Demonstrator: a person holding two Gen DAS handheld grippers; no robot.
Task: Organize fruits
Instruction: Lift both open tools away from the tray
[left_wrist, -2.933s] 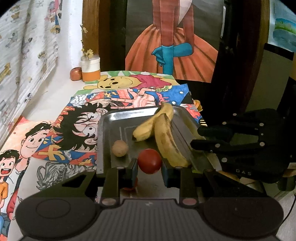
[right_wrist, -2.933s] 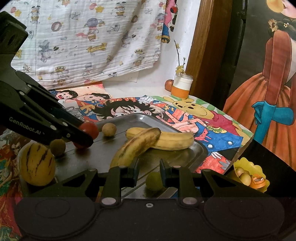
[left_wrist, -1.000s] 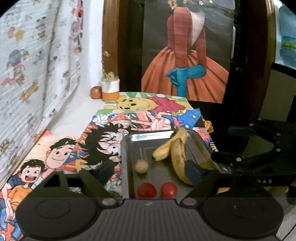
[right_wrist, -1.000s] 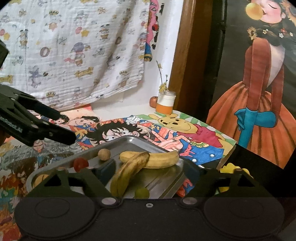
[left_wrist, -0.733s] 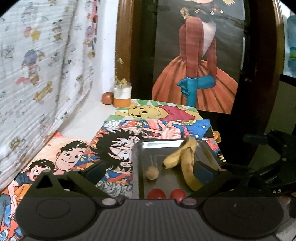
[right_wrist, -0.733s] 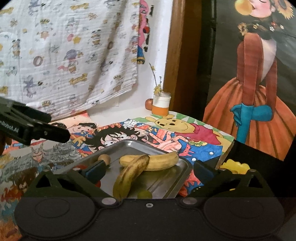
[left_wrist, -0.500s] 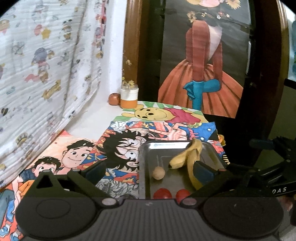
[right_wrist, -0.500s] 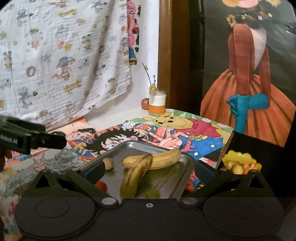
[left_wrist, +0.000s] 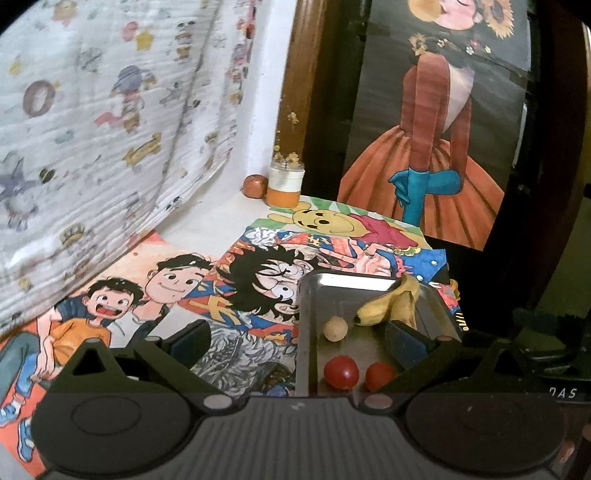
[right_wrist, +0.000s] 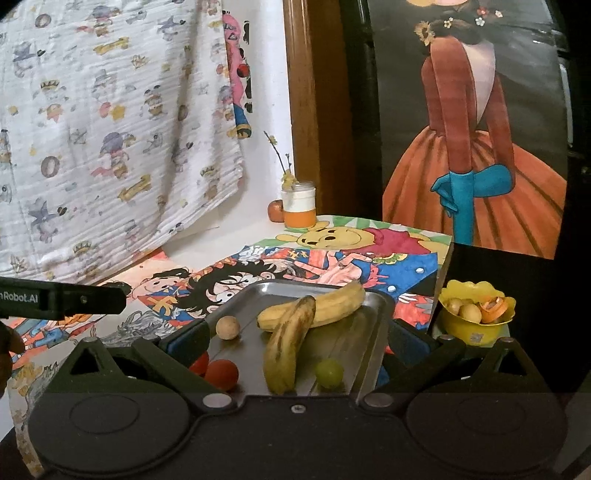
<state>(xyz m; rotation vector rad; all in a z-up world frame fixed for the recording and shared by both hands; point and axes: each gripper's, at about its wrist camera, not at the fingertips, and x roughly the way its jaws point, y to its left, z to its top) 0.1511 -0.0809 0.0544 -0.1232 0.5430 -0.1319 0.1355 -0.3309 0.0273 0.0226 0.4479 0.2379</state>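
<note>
A steel tray (right_wrist: 380, 306) (left_wrist: 310, 321) lies on the cartoon-printed table. In it are two bananas (right_wrist: 314, 314) (left_wrist: 384, 306), two red tomatoes (left_wrist: 341, 371) (right_wrist: 221, 373), a small brown round fruit (right_wrist: 227, 327) (left_wrist: 335, 328) and a green grape (right_wrist: 329, 373). My left gripper (left_wrist: 297, 339) is open and empty, raised back from the tray's near end. My right gripper (right_wrist: 297, 339) is open and empty, raised above the tray's near side. Each gripper shows at the edge of the other's view.
A yellow bowl (right_wrist: 476, 314) with small fruits and peel stands off the table's right edge. An orange-and-white jar (right_wrist: 299, 206) and a small apple (right_wrist: 275, 210) stand at the back wall. A printed cloth (right_wrist: 110, 129) hangs at left.
The left gripper let go of a tomato, which now lies beside the other one. The right gripper let go of the grape. Both opened wide and pulled up and back.
</note>
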